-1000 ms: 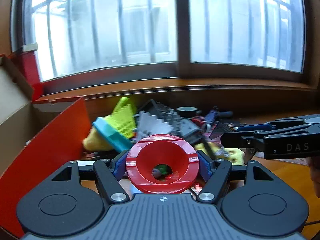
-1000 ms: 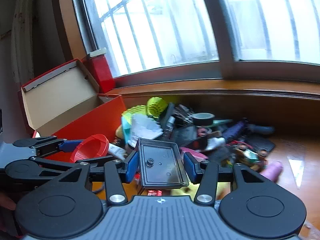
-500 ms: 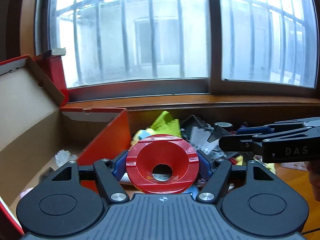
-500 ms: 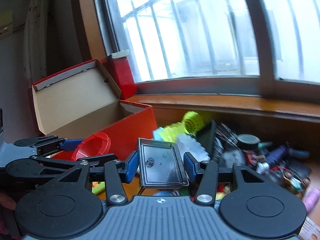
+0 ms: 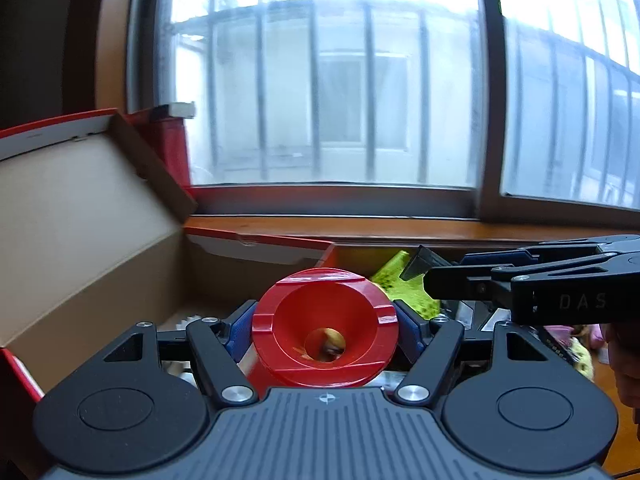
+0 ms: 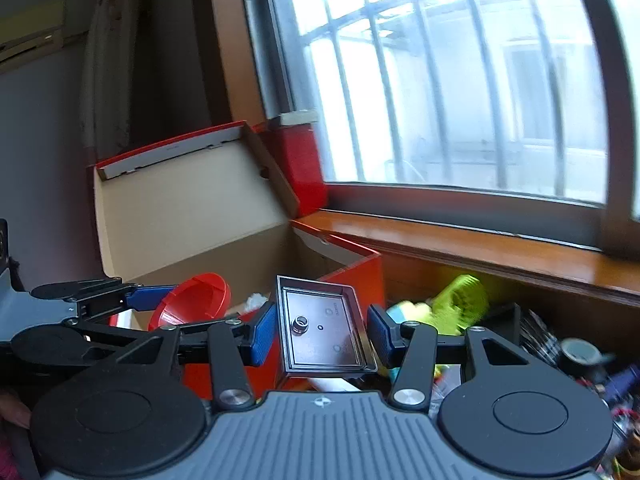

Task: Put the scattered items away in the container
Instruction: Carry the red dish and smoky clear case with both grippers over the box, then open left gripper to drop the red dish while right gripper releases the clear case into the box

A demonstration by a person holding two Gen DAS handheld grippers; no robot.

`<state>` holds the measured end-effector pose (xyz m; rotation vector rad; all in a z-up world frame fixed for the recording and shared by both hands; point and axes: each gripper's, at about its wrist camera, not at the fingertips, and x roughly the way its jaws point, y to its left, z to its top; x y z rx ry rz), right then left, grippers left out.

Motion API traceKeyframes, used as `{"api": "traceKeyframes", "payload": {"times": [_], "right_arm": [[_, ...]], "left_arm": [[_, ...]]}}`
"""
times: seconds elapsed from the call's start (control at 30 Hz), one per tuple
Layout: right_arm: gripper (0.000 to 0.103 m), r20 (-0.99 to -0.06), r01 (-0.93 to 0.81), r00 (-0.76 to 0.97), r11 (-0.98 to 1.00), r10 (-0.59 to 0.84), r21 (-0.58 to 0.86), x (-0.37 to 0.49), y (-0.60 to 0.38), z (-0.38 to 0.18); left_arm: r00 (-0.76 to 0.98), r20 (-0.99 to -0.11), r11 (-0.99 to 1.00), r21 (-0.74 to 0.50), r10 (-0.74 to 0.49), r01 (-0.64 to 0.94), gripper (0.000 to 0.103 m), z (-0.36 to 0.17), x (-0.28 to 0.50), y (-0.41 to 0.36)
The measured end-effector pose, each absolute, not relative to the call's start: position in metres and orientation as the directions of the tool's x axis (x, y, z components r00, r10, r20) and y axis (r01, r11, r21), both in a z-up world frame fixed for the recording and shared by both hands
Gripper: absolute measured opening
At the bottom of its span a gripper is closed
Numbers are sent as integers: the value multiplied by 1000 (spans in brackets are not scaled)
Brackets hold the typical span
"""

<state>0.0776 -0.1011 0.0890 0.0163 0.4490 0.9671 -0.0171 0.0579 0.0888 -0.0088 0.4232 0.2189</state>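
My left gripper [image 5: 325, 330] is shut on a round red dish [image 5: 320, 292] with a hole in its middle, held over the near edge of the open red cardboard box [image 5: 100, 264]. My right gripper [image 6: 322, 334] is shut on a dark rectangular tray [image 6: 320, 308], tilted, just in front of the box's red right wall [image 6: 362, 276]. In the right wrist view the left gripper [image 6: 132, 298] and its red dish [image 6: 196, 300] hang over the box opening. In the left wrist view the right gripper [image 5: 448, 276] reaches in from the right.
The box lid [image 6: 180, 208] stands open against the wall and window corner. A pile of loose items lies right of the box: a yellow-green toy [image 6: 460, 304], a tape roll [image 6: 580, 354], dark parts. A wooden sill [image 6: 480, 248] runs behind.
Both grippers have moved left and upward with their loads, from over the pile to the box. The box now fills the left of both views and the pile has slid right.
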Motion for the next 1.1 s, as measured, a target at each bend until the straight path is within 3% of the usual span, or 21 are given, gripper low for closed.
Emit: {"api": "traceKeyframes", "payload": {"times": [0.43, 1.1], "right_arm": [[52, -346, -833, 422, 509, 838, 218, 95, -44, 107], [52, -381, -868, 333, 438, 862, 232, 132, 34, 102]], "left_arm": [[849, -397, 932, 54, 348, -357, 70, 97, -30, 105], [782, -454, 889, 54, 427, -454, 70, 75, -12, 146]]}}
